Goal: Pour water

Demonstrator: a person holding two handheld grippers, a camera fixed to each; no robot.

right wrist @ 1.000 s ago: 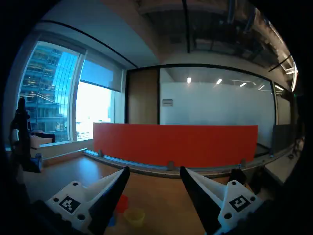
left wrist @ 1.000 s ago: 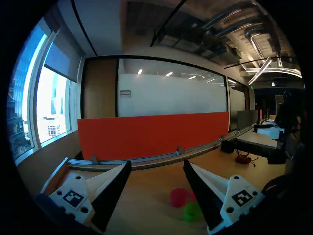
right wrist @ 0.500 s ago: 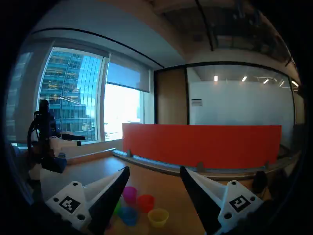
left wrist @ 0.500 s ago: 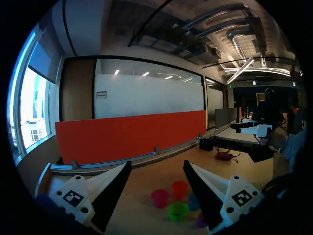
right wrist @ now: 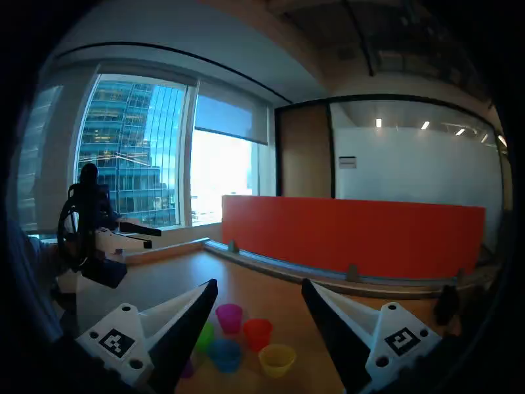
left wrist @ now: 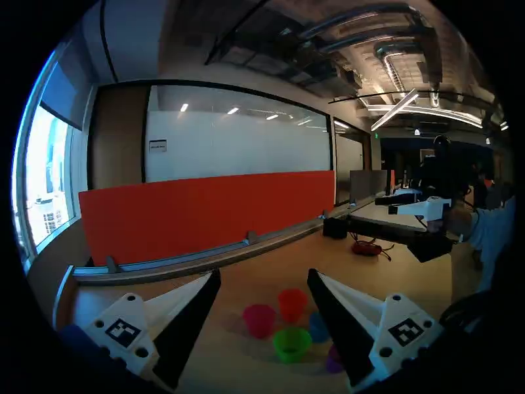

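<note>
L gripper (left wrist: 262, 272), R gripper (right wrist: 258, 282) agape; cups (left wrist: 292, 341)

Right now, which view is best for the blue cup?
Right gripper view: the blue cup sits whole in the open gap between the jaws, nearer than the pink cup and red cup. In the left gripper view it is a sliver, partly hidden by one jaw, behind the green cup.

An orange partition (left wrist: 207, 213) lines the far edge of the wooden desk (left wrist: 275, 269). A frosted glass wall (left wrist: 236, 141) rises behind the partition, with windows (right wrist: 141, 171) to its left.
</note>
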